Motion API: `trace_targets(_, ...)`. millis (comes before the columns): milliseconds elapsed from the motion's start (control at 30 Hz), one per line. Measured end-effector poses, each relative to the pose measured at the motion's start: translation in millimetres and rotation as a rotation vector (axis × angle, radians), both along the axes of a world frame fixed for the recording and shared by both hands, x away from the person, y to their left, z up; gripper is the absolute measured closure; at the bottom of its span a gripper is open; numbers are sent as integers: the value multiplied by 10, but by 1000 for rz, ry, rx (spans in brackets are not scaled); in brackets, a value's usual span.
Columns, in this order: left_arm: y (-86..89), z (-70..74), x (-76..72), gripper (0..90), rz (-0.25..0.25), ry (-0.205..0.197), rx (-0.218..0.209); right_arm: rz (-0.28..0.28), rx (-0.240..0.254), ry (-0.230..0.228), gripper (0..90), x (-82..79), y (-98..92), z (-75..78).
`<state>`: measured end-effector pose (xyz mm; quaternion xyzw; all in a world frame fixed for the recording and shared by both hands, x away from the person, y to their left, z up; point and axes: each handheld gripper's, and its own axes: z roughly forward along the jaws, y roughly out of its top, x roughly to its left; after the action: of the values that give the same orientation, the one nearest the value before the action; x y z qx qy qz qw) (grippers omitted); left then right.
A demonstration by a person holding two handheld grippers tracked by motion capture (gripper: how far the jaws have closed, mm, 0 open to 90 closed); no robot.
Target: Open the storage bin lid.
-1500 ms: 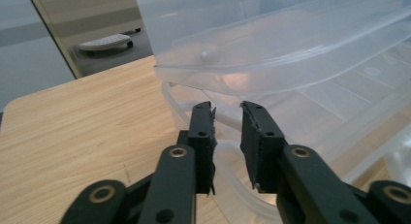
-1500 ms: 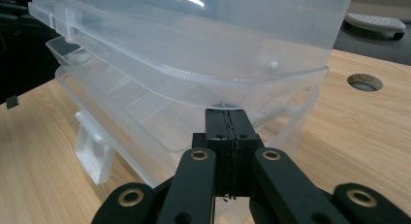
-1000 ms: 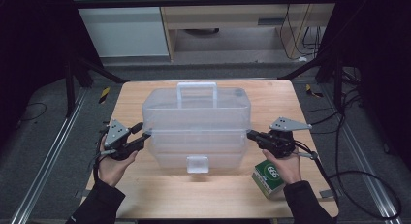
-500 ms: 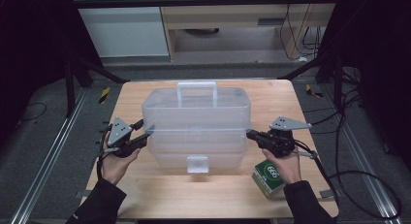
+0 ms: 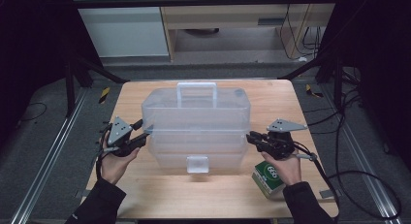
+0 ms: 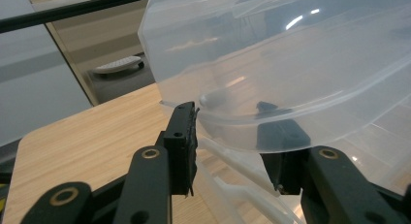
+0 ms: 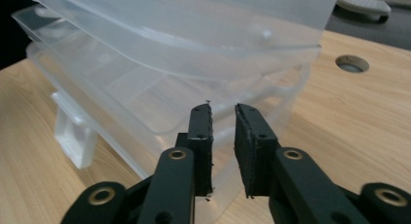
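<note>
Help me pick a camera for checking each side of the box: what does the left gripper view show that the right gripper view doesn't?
Left gripper view alone: the left gripper, its jaws straddling the rounded end of the clear box's upper tier, and a beige cabinet behind. Right gripper view alone: the right gripper, whose jaws have just been opening, nothing between them; the box's front latch; a round hole in the tabletop. Both share the box and the wooden table.
</note>
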<state>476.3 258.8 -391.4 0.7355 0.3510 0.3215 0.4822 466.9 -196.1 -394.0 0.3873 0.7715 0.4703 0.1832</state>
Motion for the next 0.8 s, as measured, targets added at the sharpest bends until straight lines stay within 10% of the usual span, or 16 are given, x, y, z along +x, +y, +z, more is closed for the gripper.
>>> trace_targets(800, 3, 161, 108, 599, -1, 1, -11, -28, -76, 91, 745, 114, 92, -197)
